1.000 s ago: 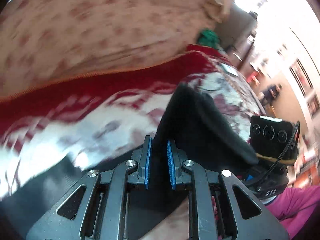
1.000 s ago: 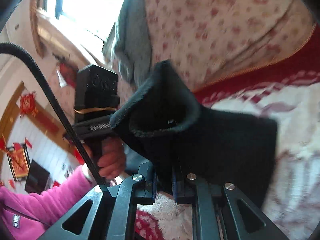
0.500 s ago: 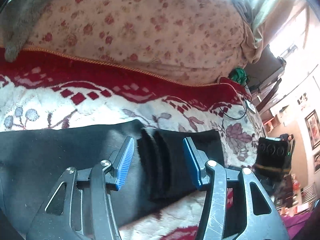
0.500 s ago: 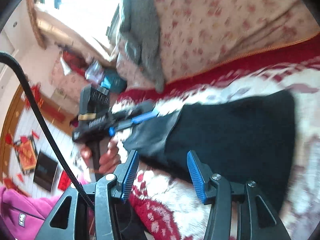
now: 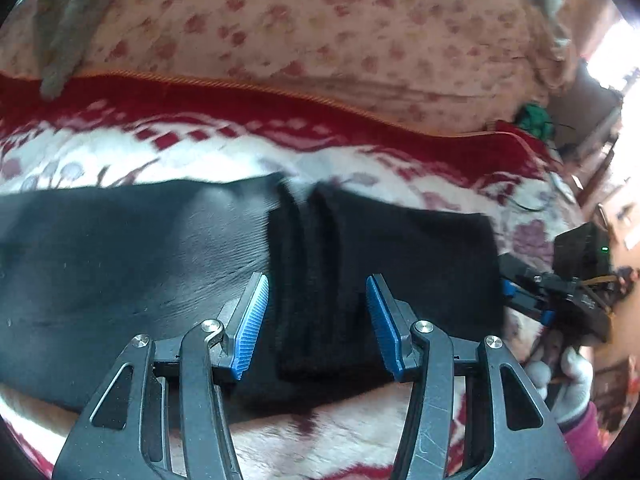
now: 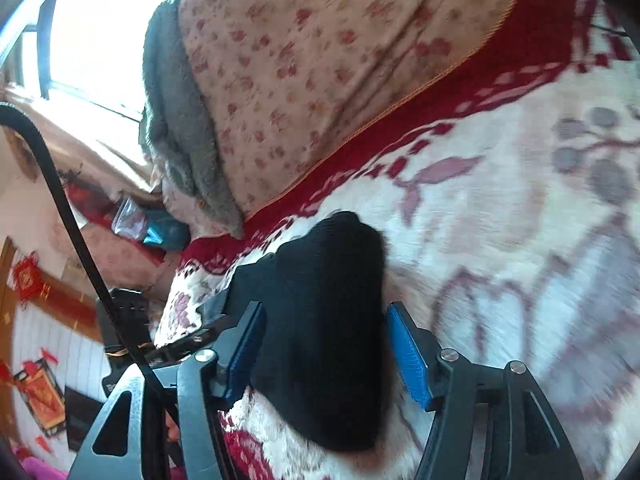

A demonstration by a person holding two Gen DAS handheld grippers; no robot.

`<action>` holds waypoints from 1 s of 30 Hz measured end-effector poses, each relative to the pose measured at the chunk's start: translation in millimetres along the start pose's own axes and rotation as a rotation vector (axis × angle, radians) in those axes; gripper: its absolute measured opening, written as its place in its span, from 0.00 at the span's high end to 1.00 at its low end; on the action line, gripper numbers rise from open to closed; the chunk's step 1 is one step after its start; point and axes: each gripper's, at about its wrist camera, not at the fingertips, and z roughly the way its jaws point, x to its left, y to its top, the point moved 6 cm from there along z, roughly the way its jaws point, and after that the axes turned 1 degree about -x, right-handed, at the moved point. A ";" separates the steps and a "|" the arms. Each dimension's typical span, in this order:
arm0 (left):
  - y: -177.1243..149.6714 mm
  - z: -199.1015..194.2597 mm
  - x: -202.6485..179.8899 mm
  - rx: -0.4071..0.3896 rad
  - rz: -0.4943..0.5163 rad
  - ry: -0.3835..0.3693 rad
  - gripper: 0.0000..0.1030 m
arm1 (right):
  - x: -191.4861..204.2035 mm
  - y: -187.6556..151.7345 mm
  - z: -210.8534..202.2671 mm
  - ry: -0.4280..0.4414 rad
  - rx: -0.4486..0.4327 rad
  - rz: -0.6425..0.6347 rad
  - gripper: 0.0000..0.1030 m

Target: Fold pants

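Note:
The black pants lie flat across the red and white blanket, with a folded-over layer on their right part. My left gripper is open, its blue pads on either side of the fold's left edge, holding nothing. In the right wrist view the pants show end-on as a dark mound. My right gripper is open around that end without gripping. The right gripper also shows at the pants' right edge in the left wrist view.
A floral quilt is piled behind the blanket, with a grey fleece at its end. The blanket's edge runs below the right gripper. A bright window and room clutter lie beyond.
One second ago both grippers were shut on the lifted pants. They laid the fold down, opened, and have drawn back slightly; the pants now lie on the blanket.

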 end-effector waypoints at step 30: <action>-33.9 -45.3 36.1 -0.087 -0.184 0.112 0.73 | 64.5 7.5 -20.2 -0.134 -0.092 -0.201 0.49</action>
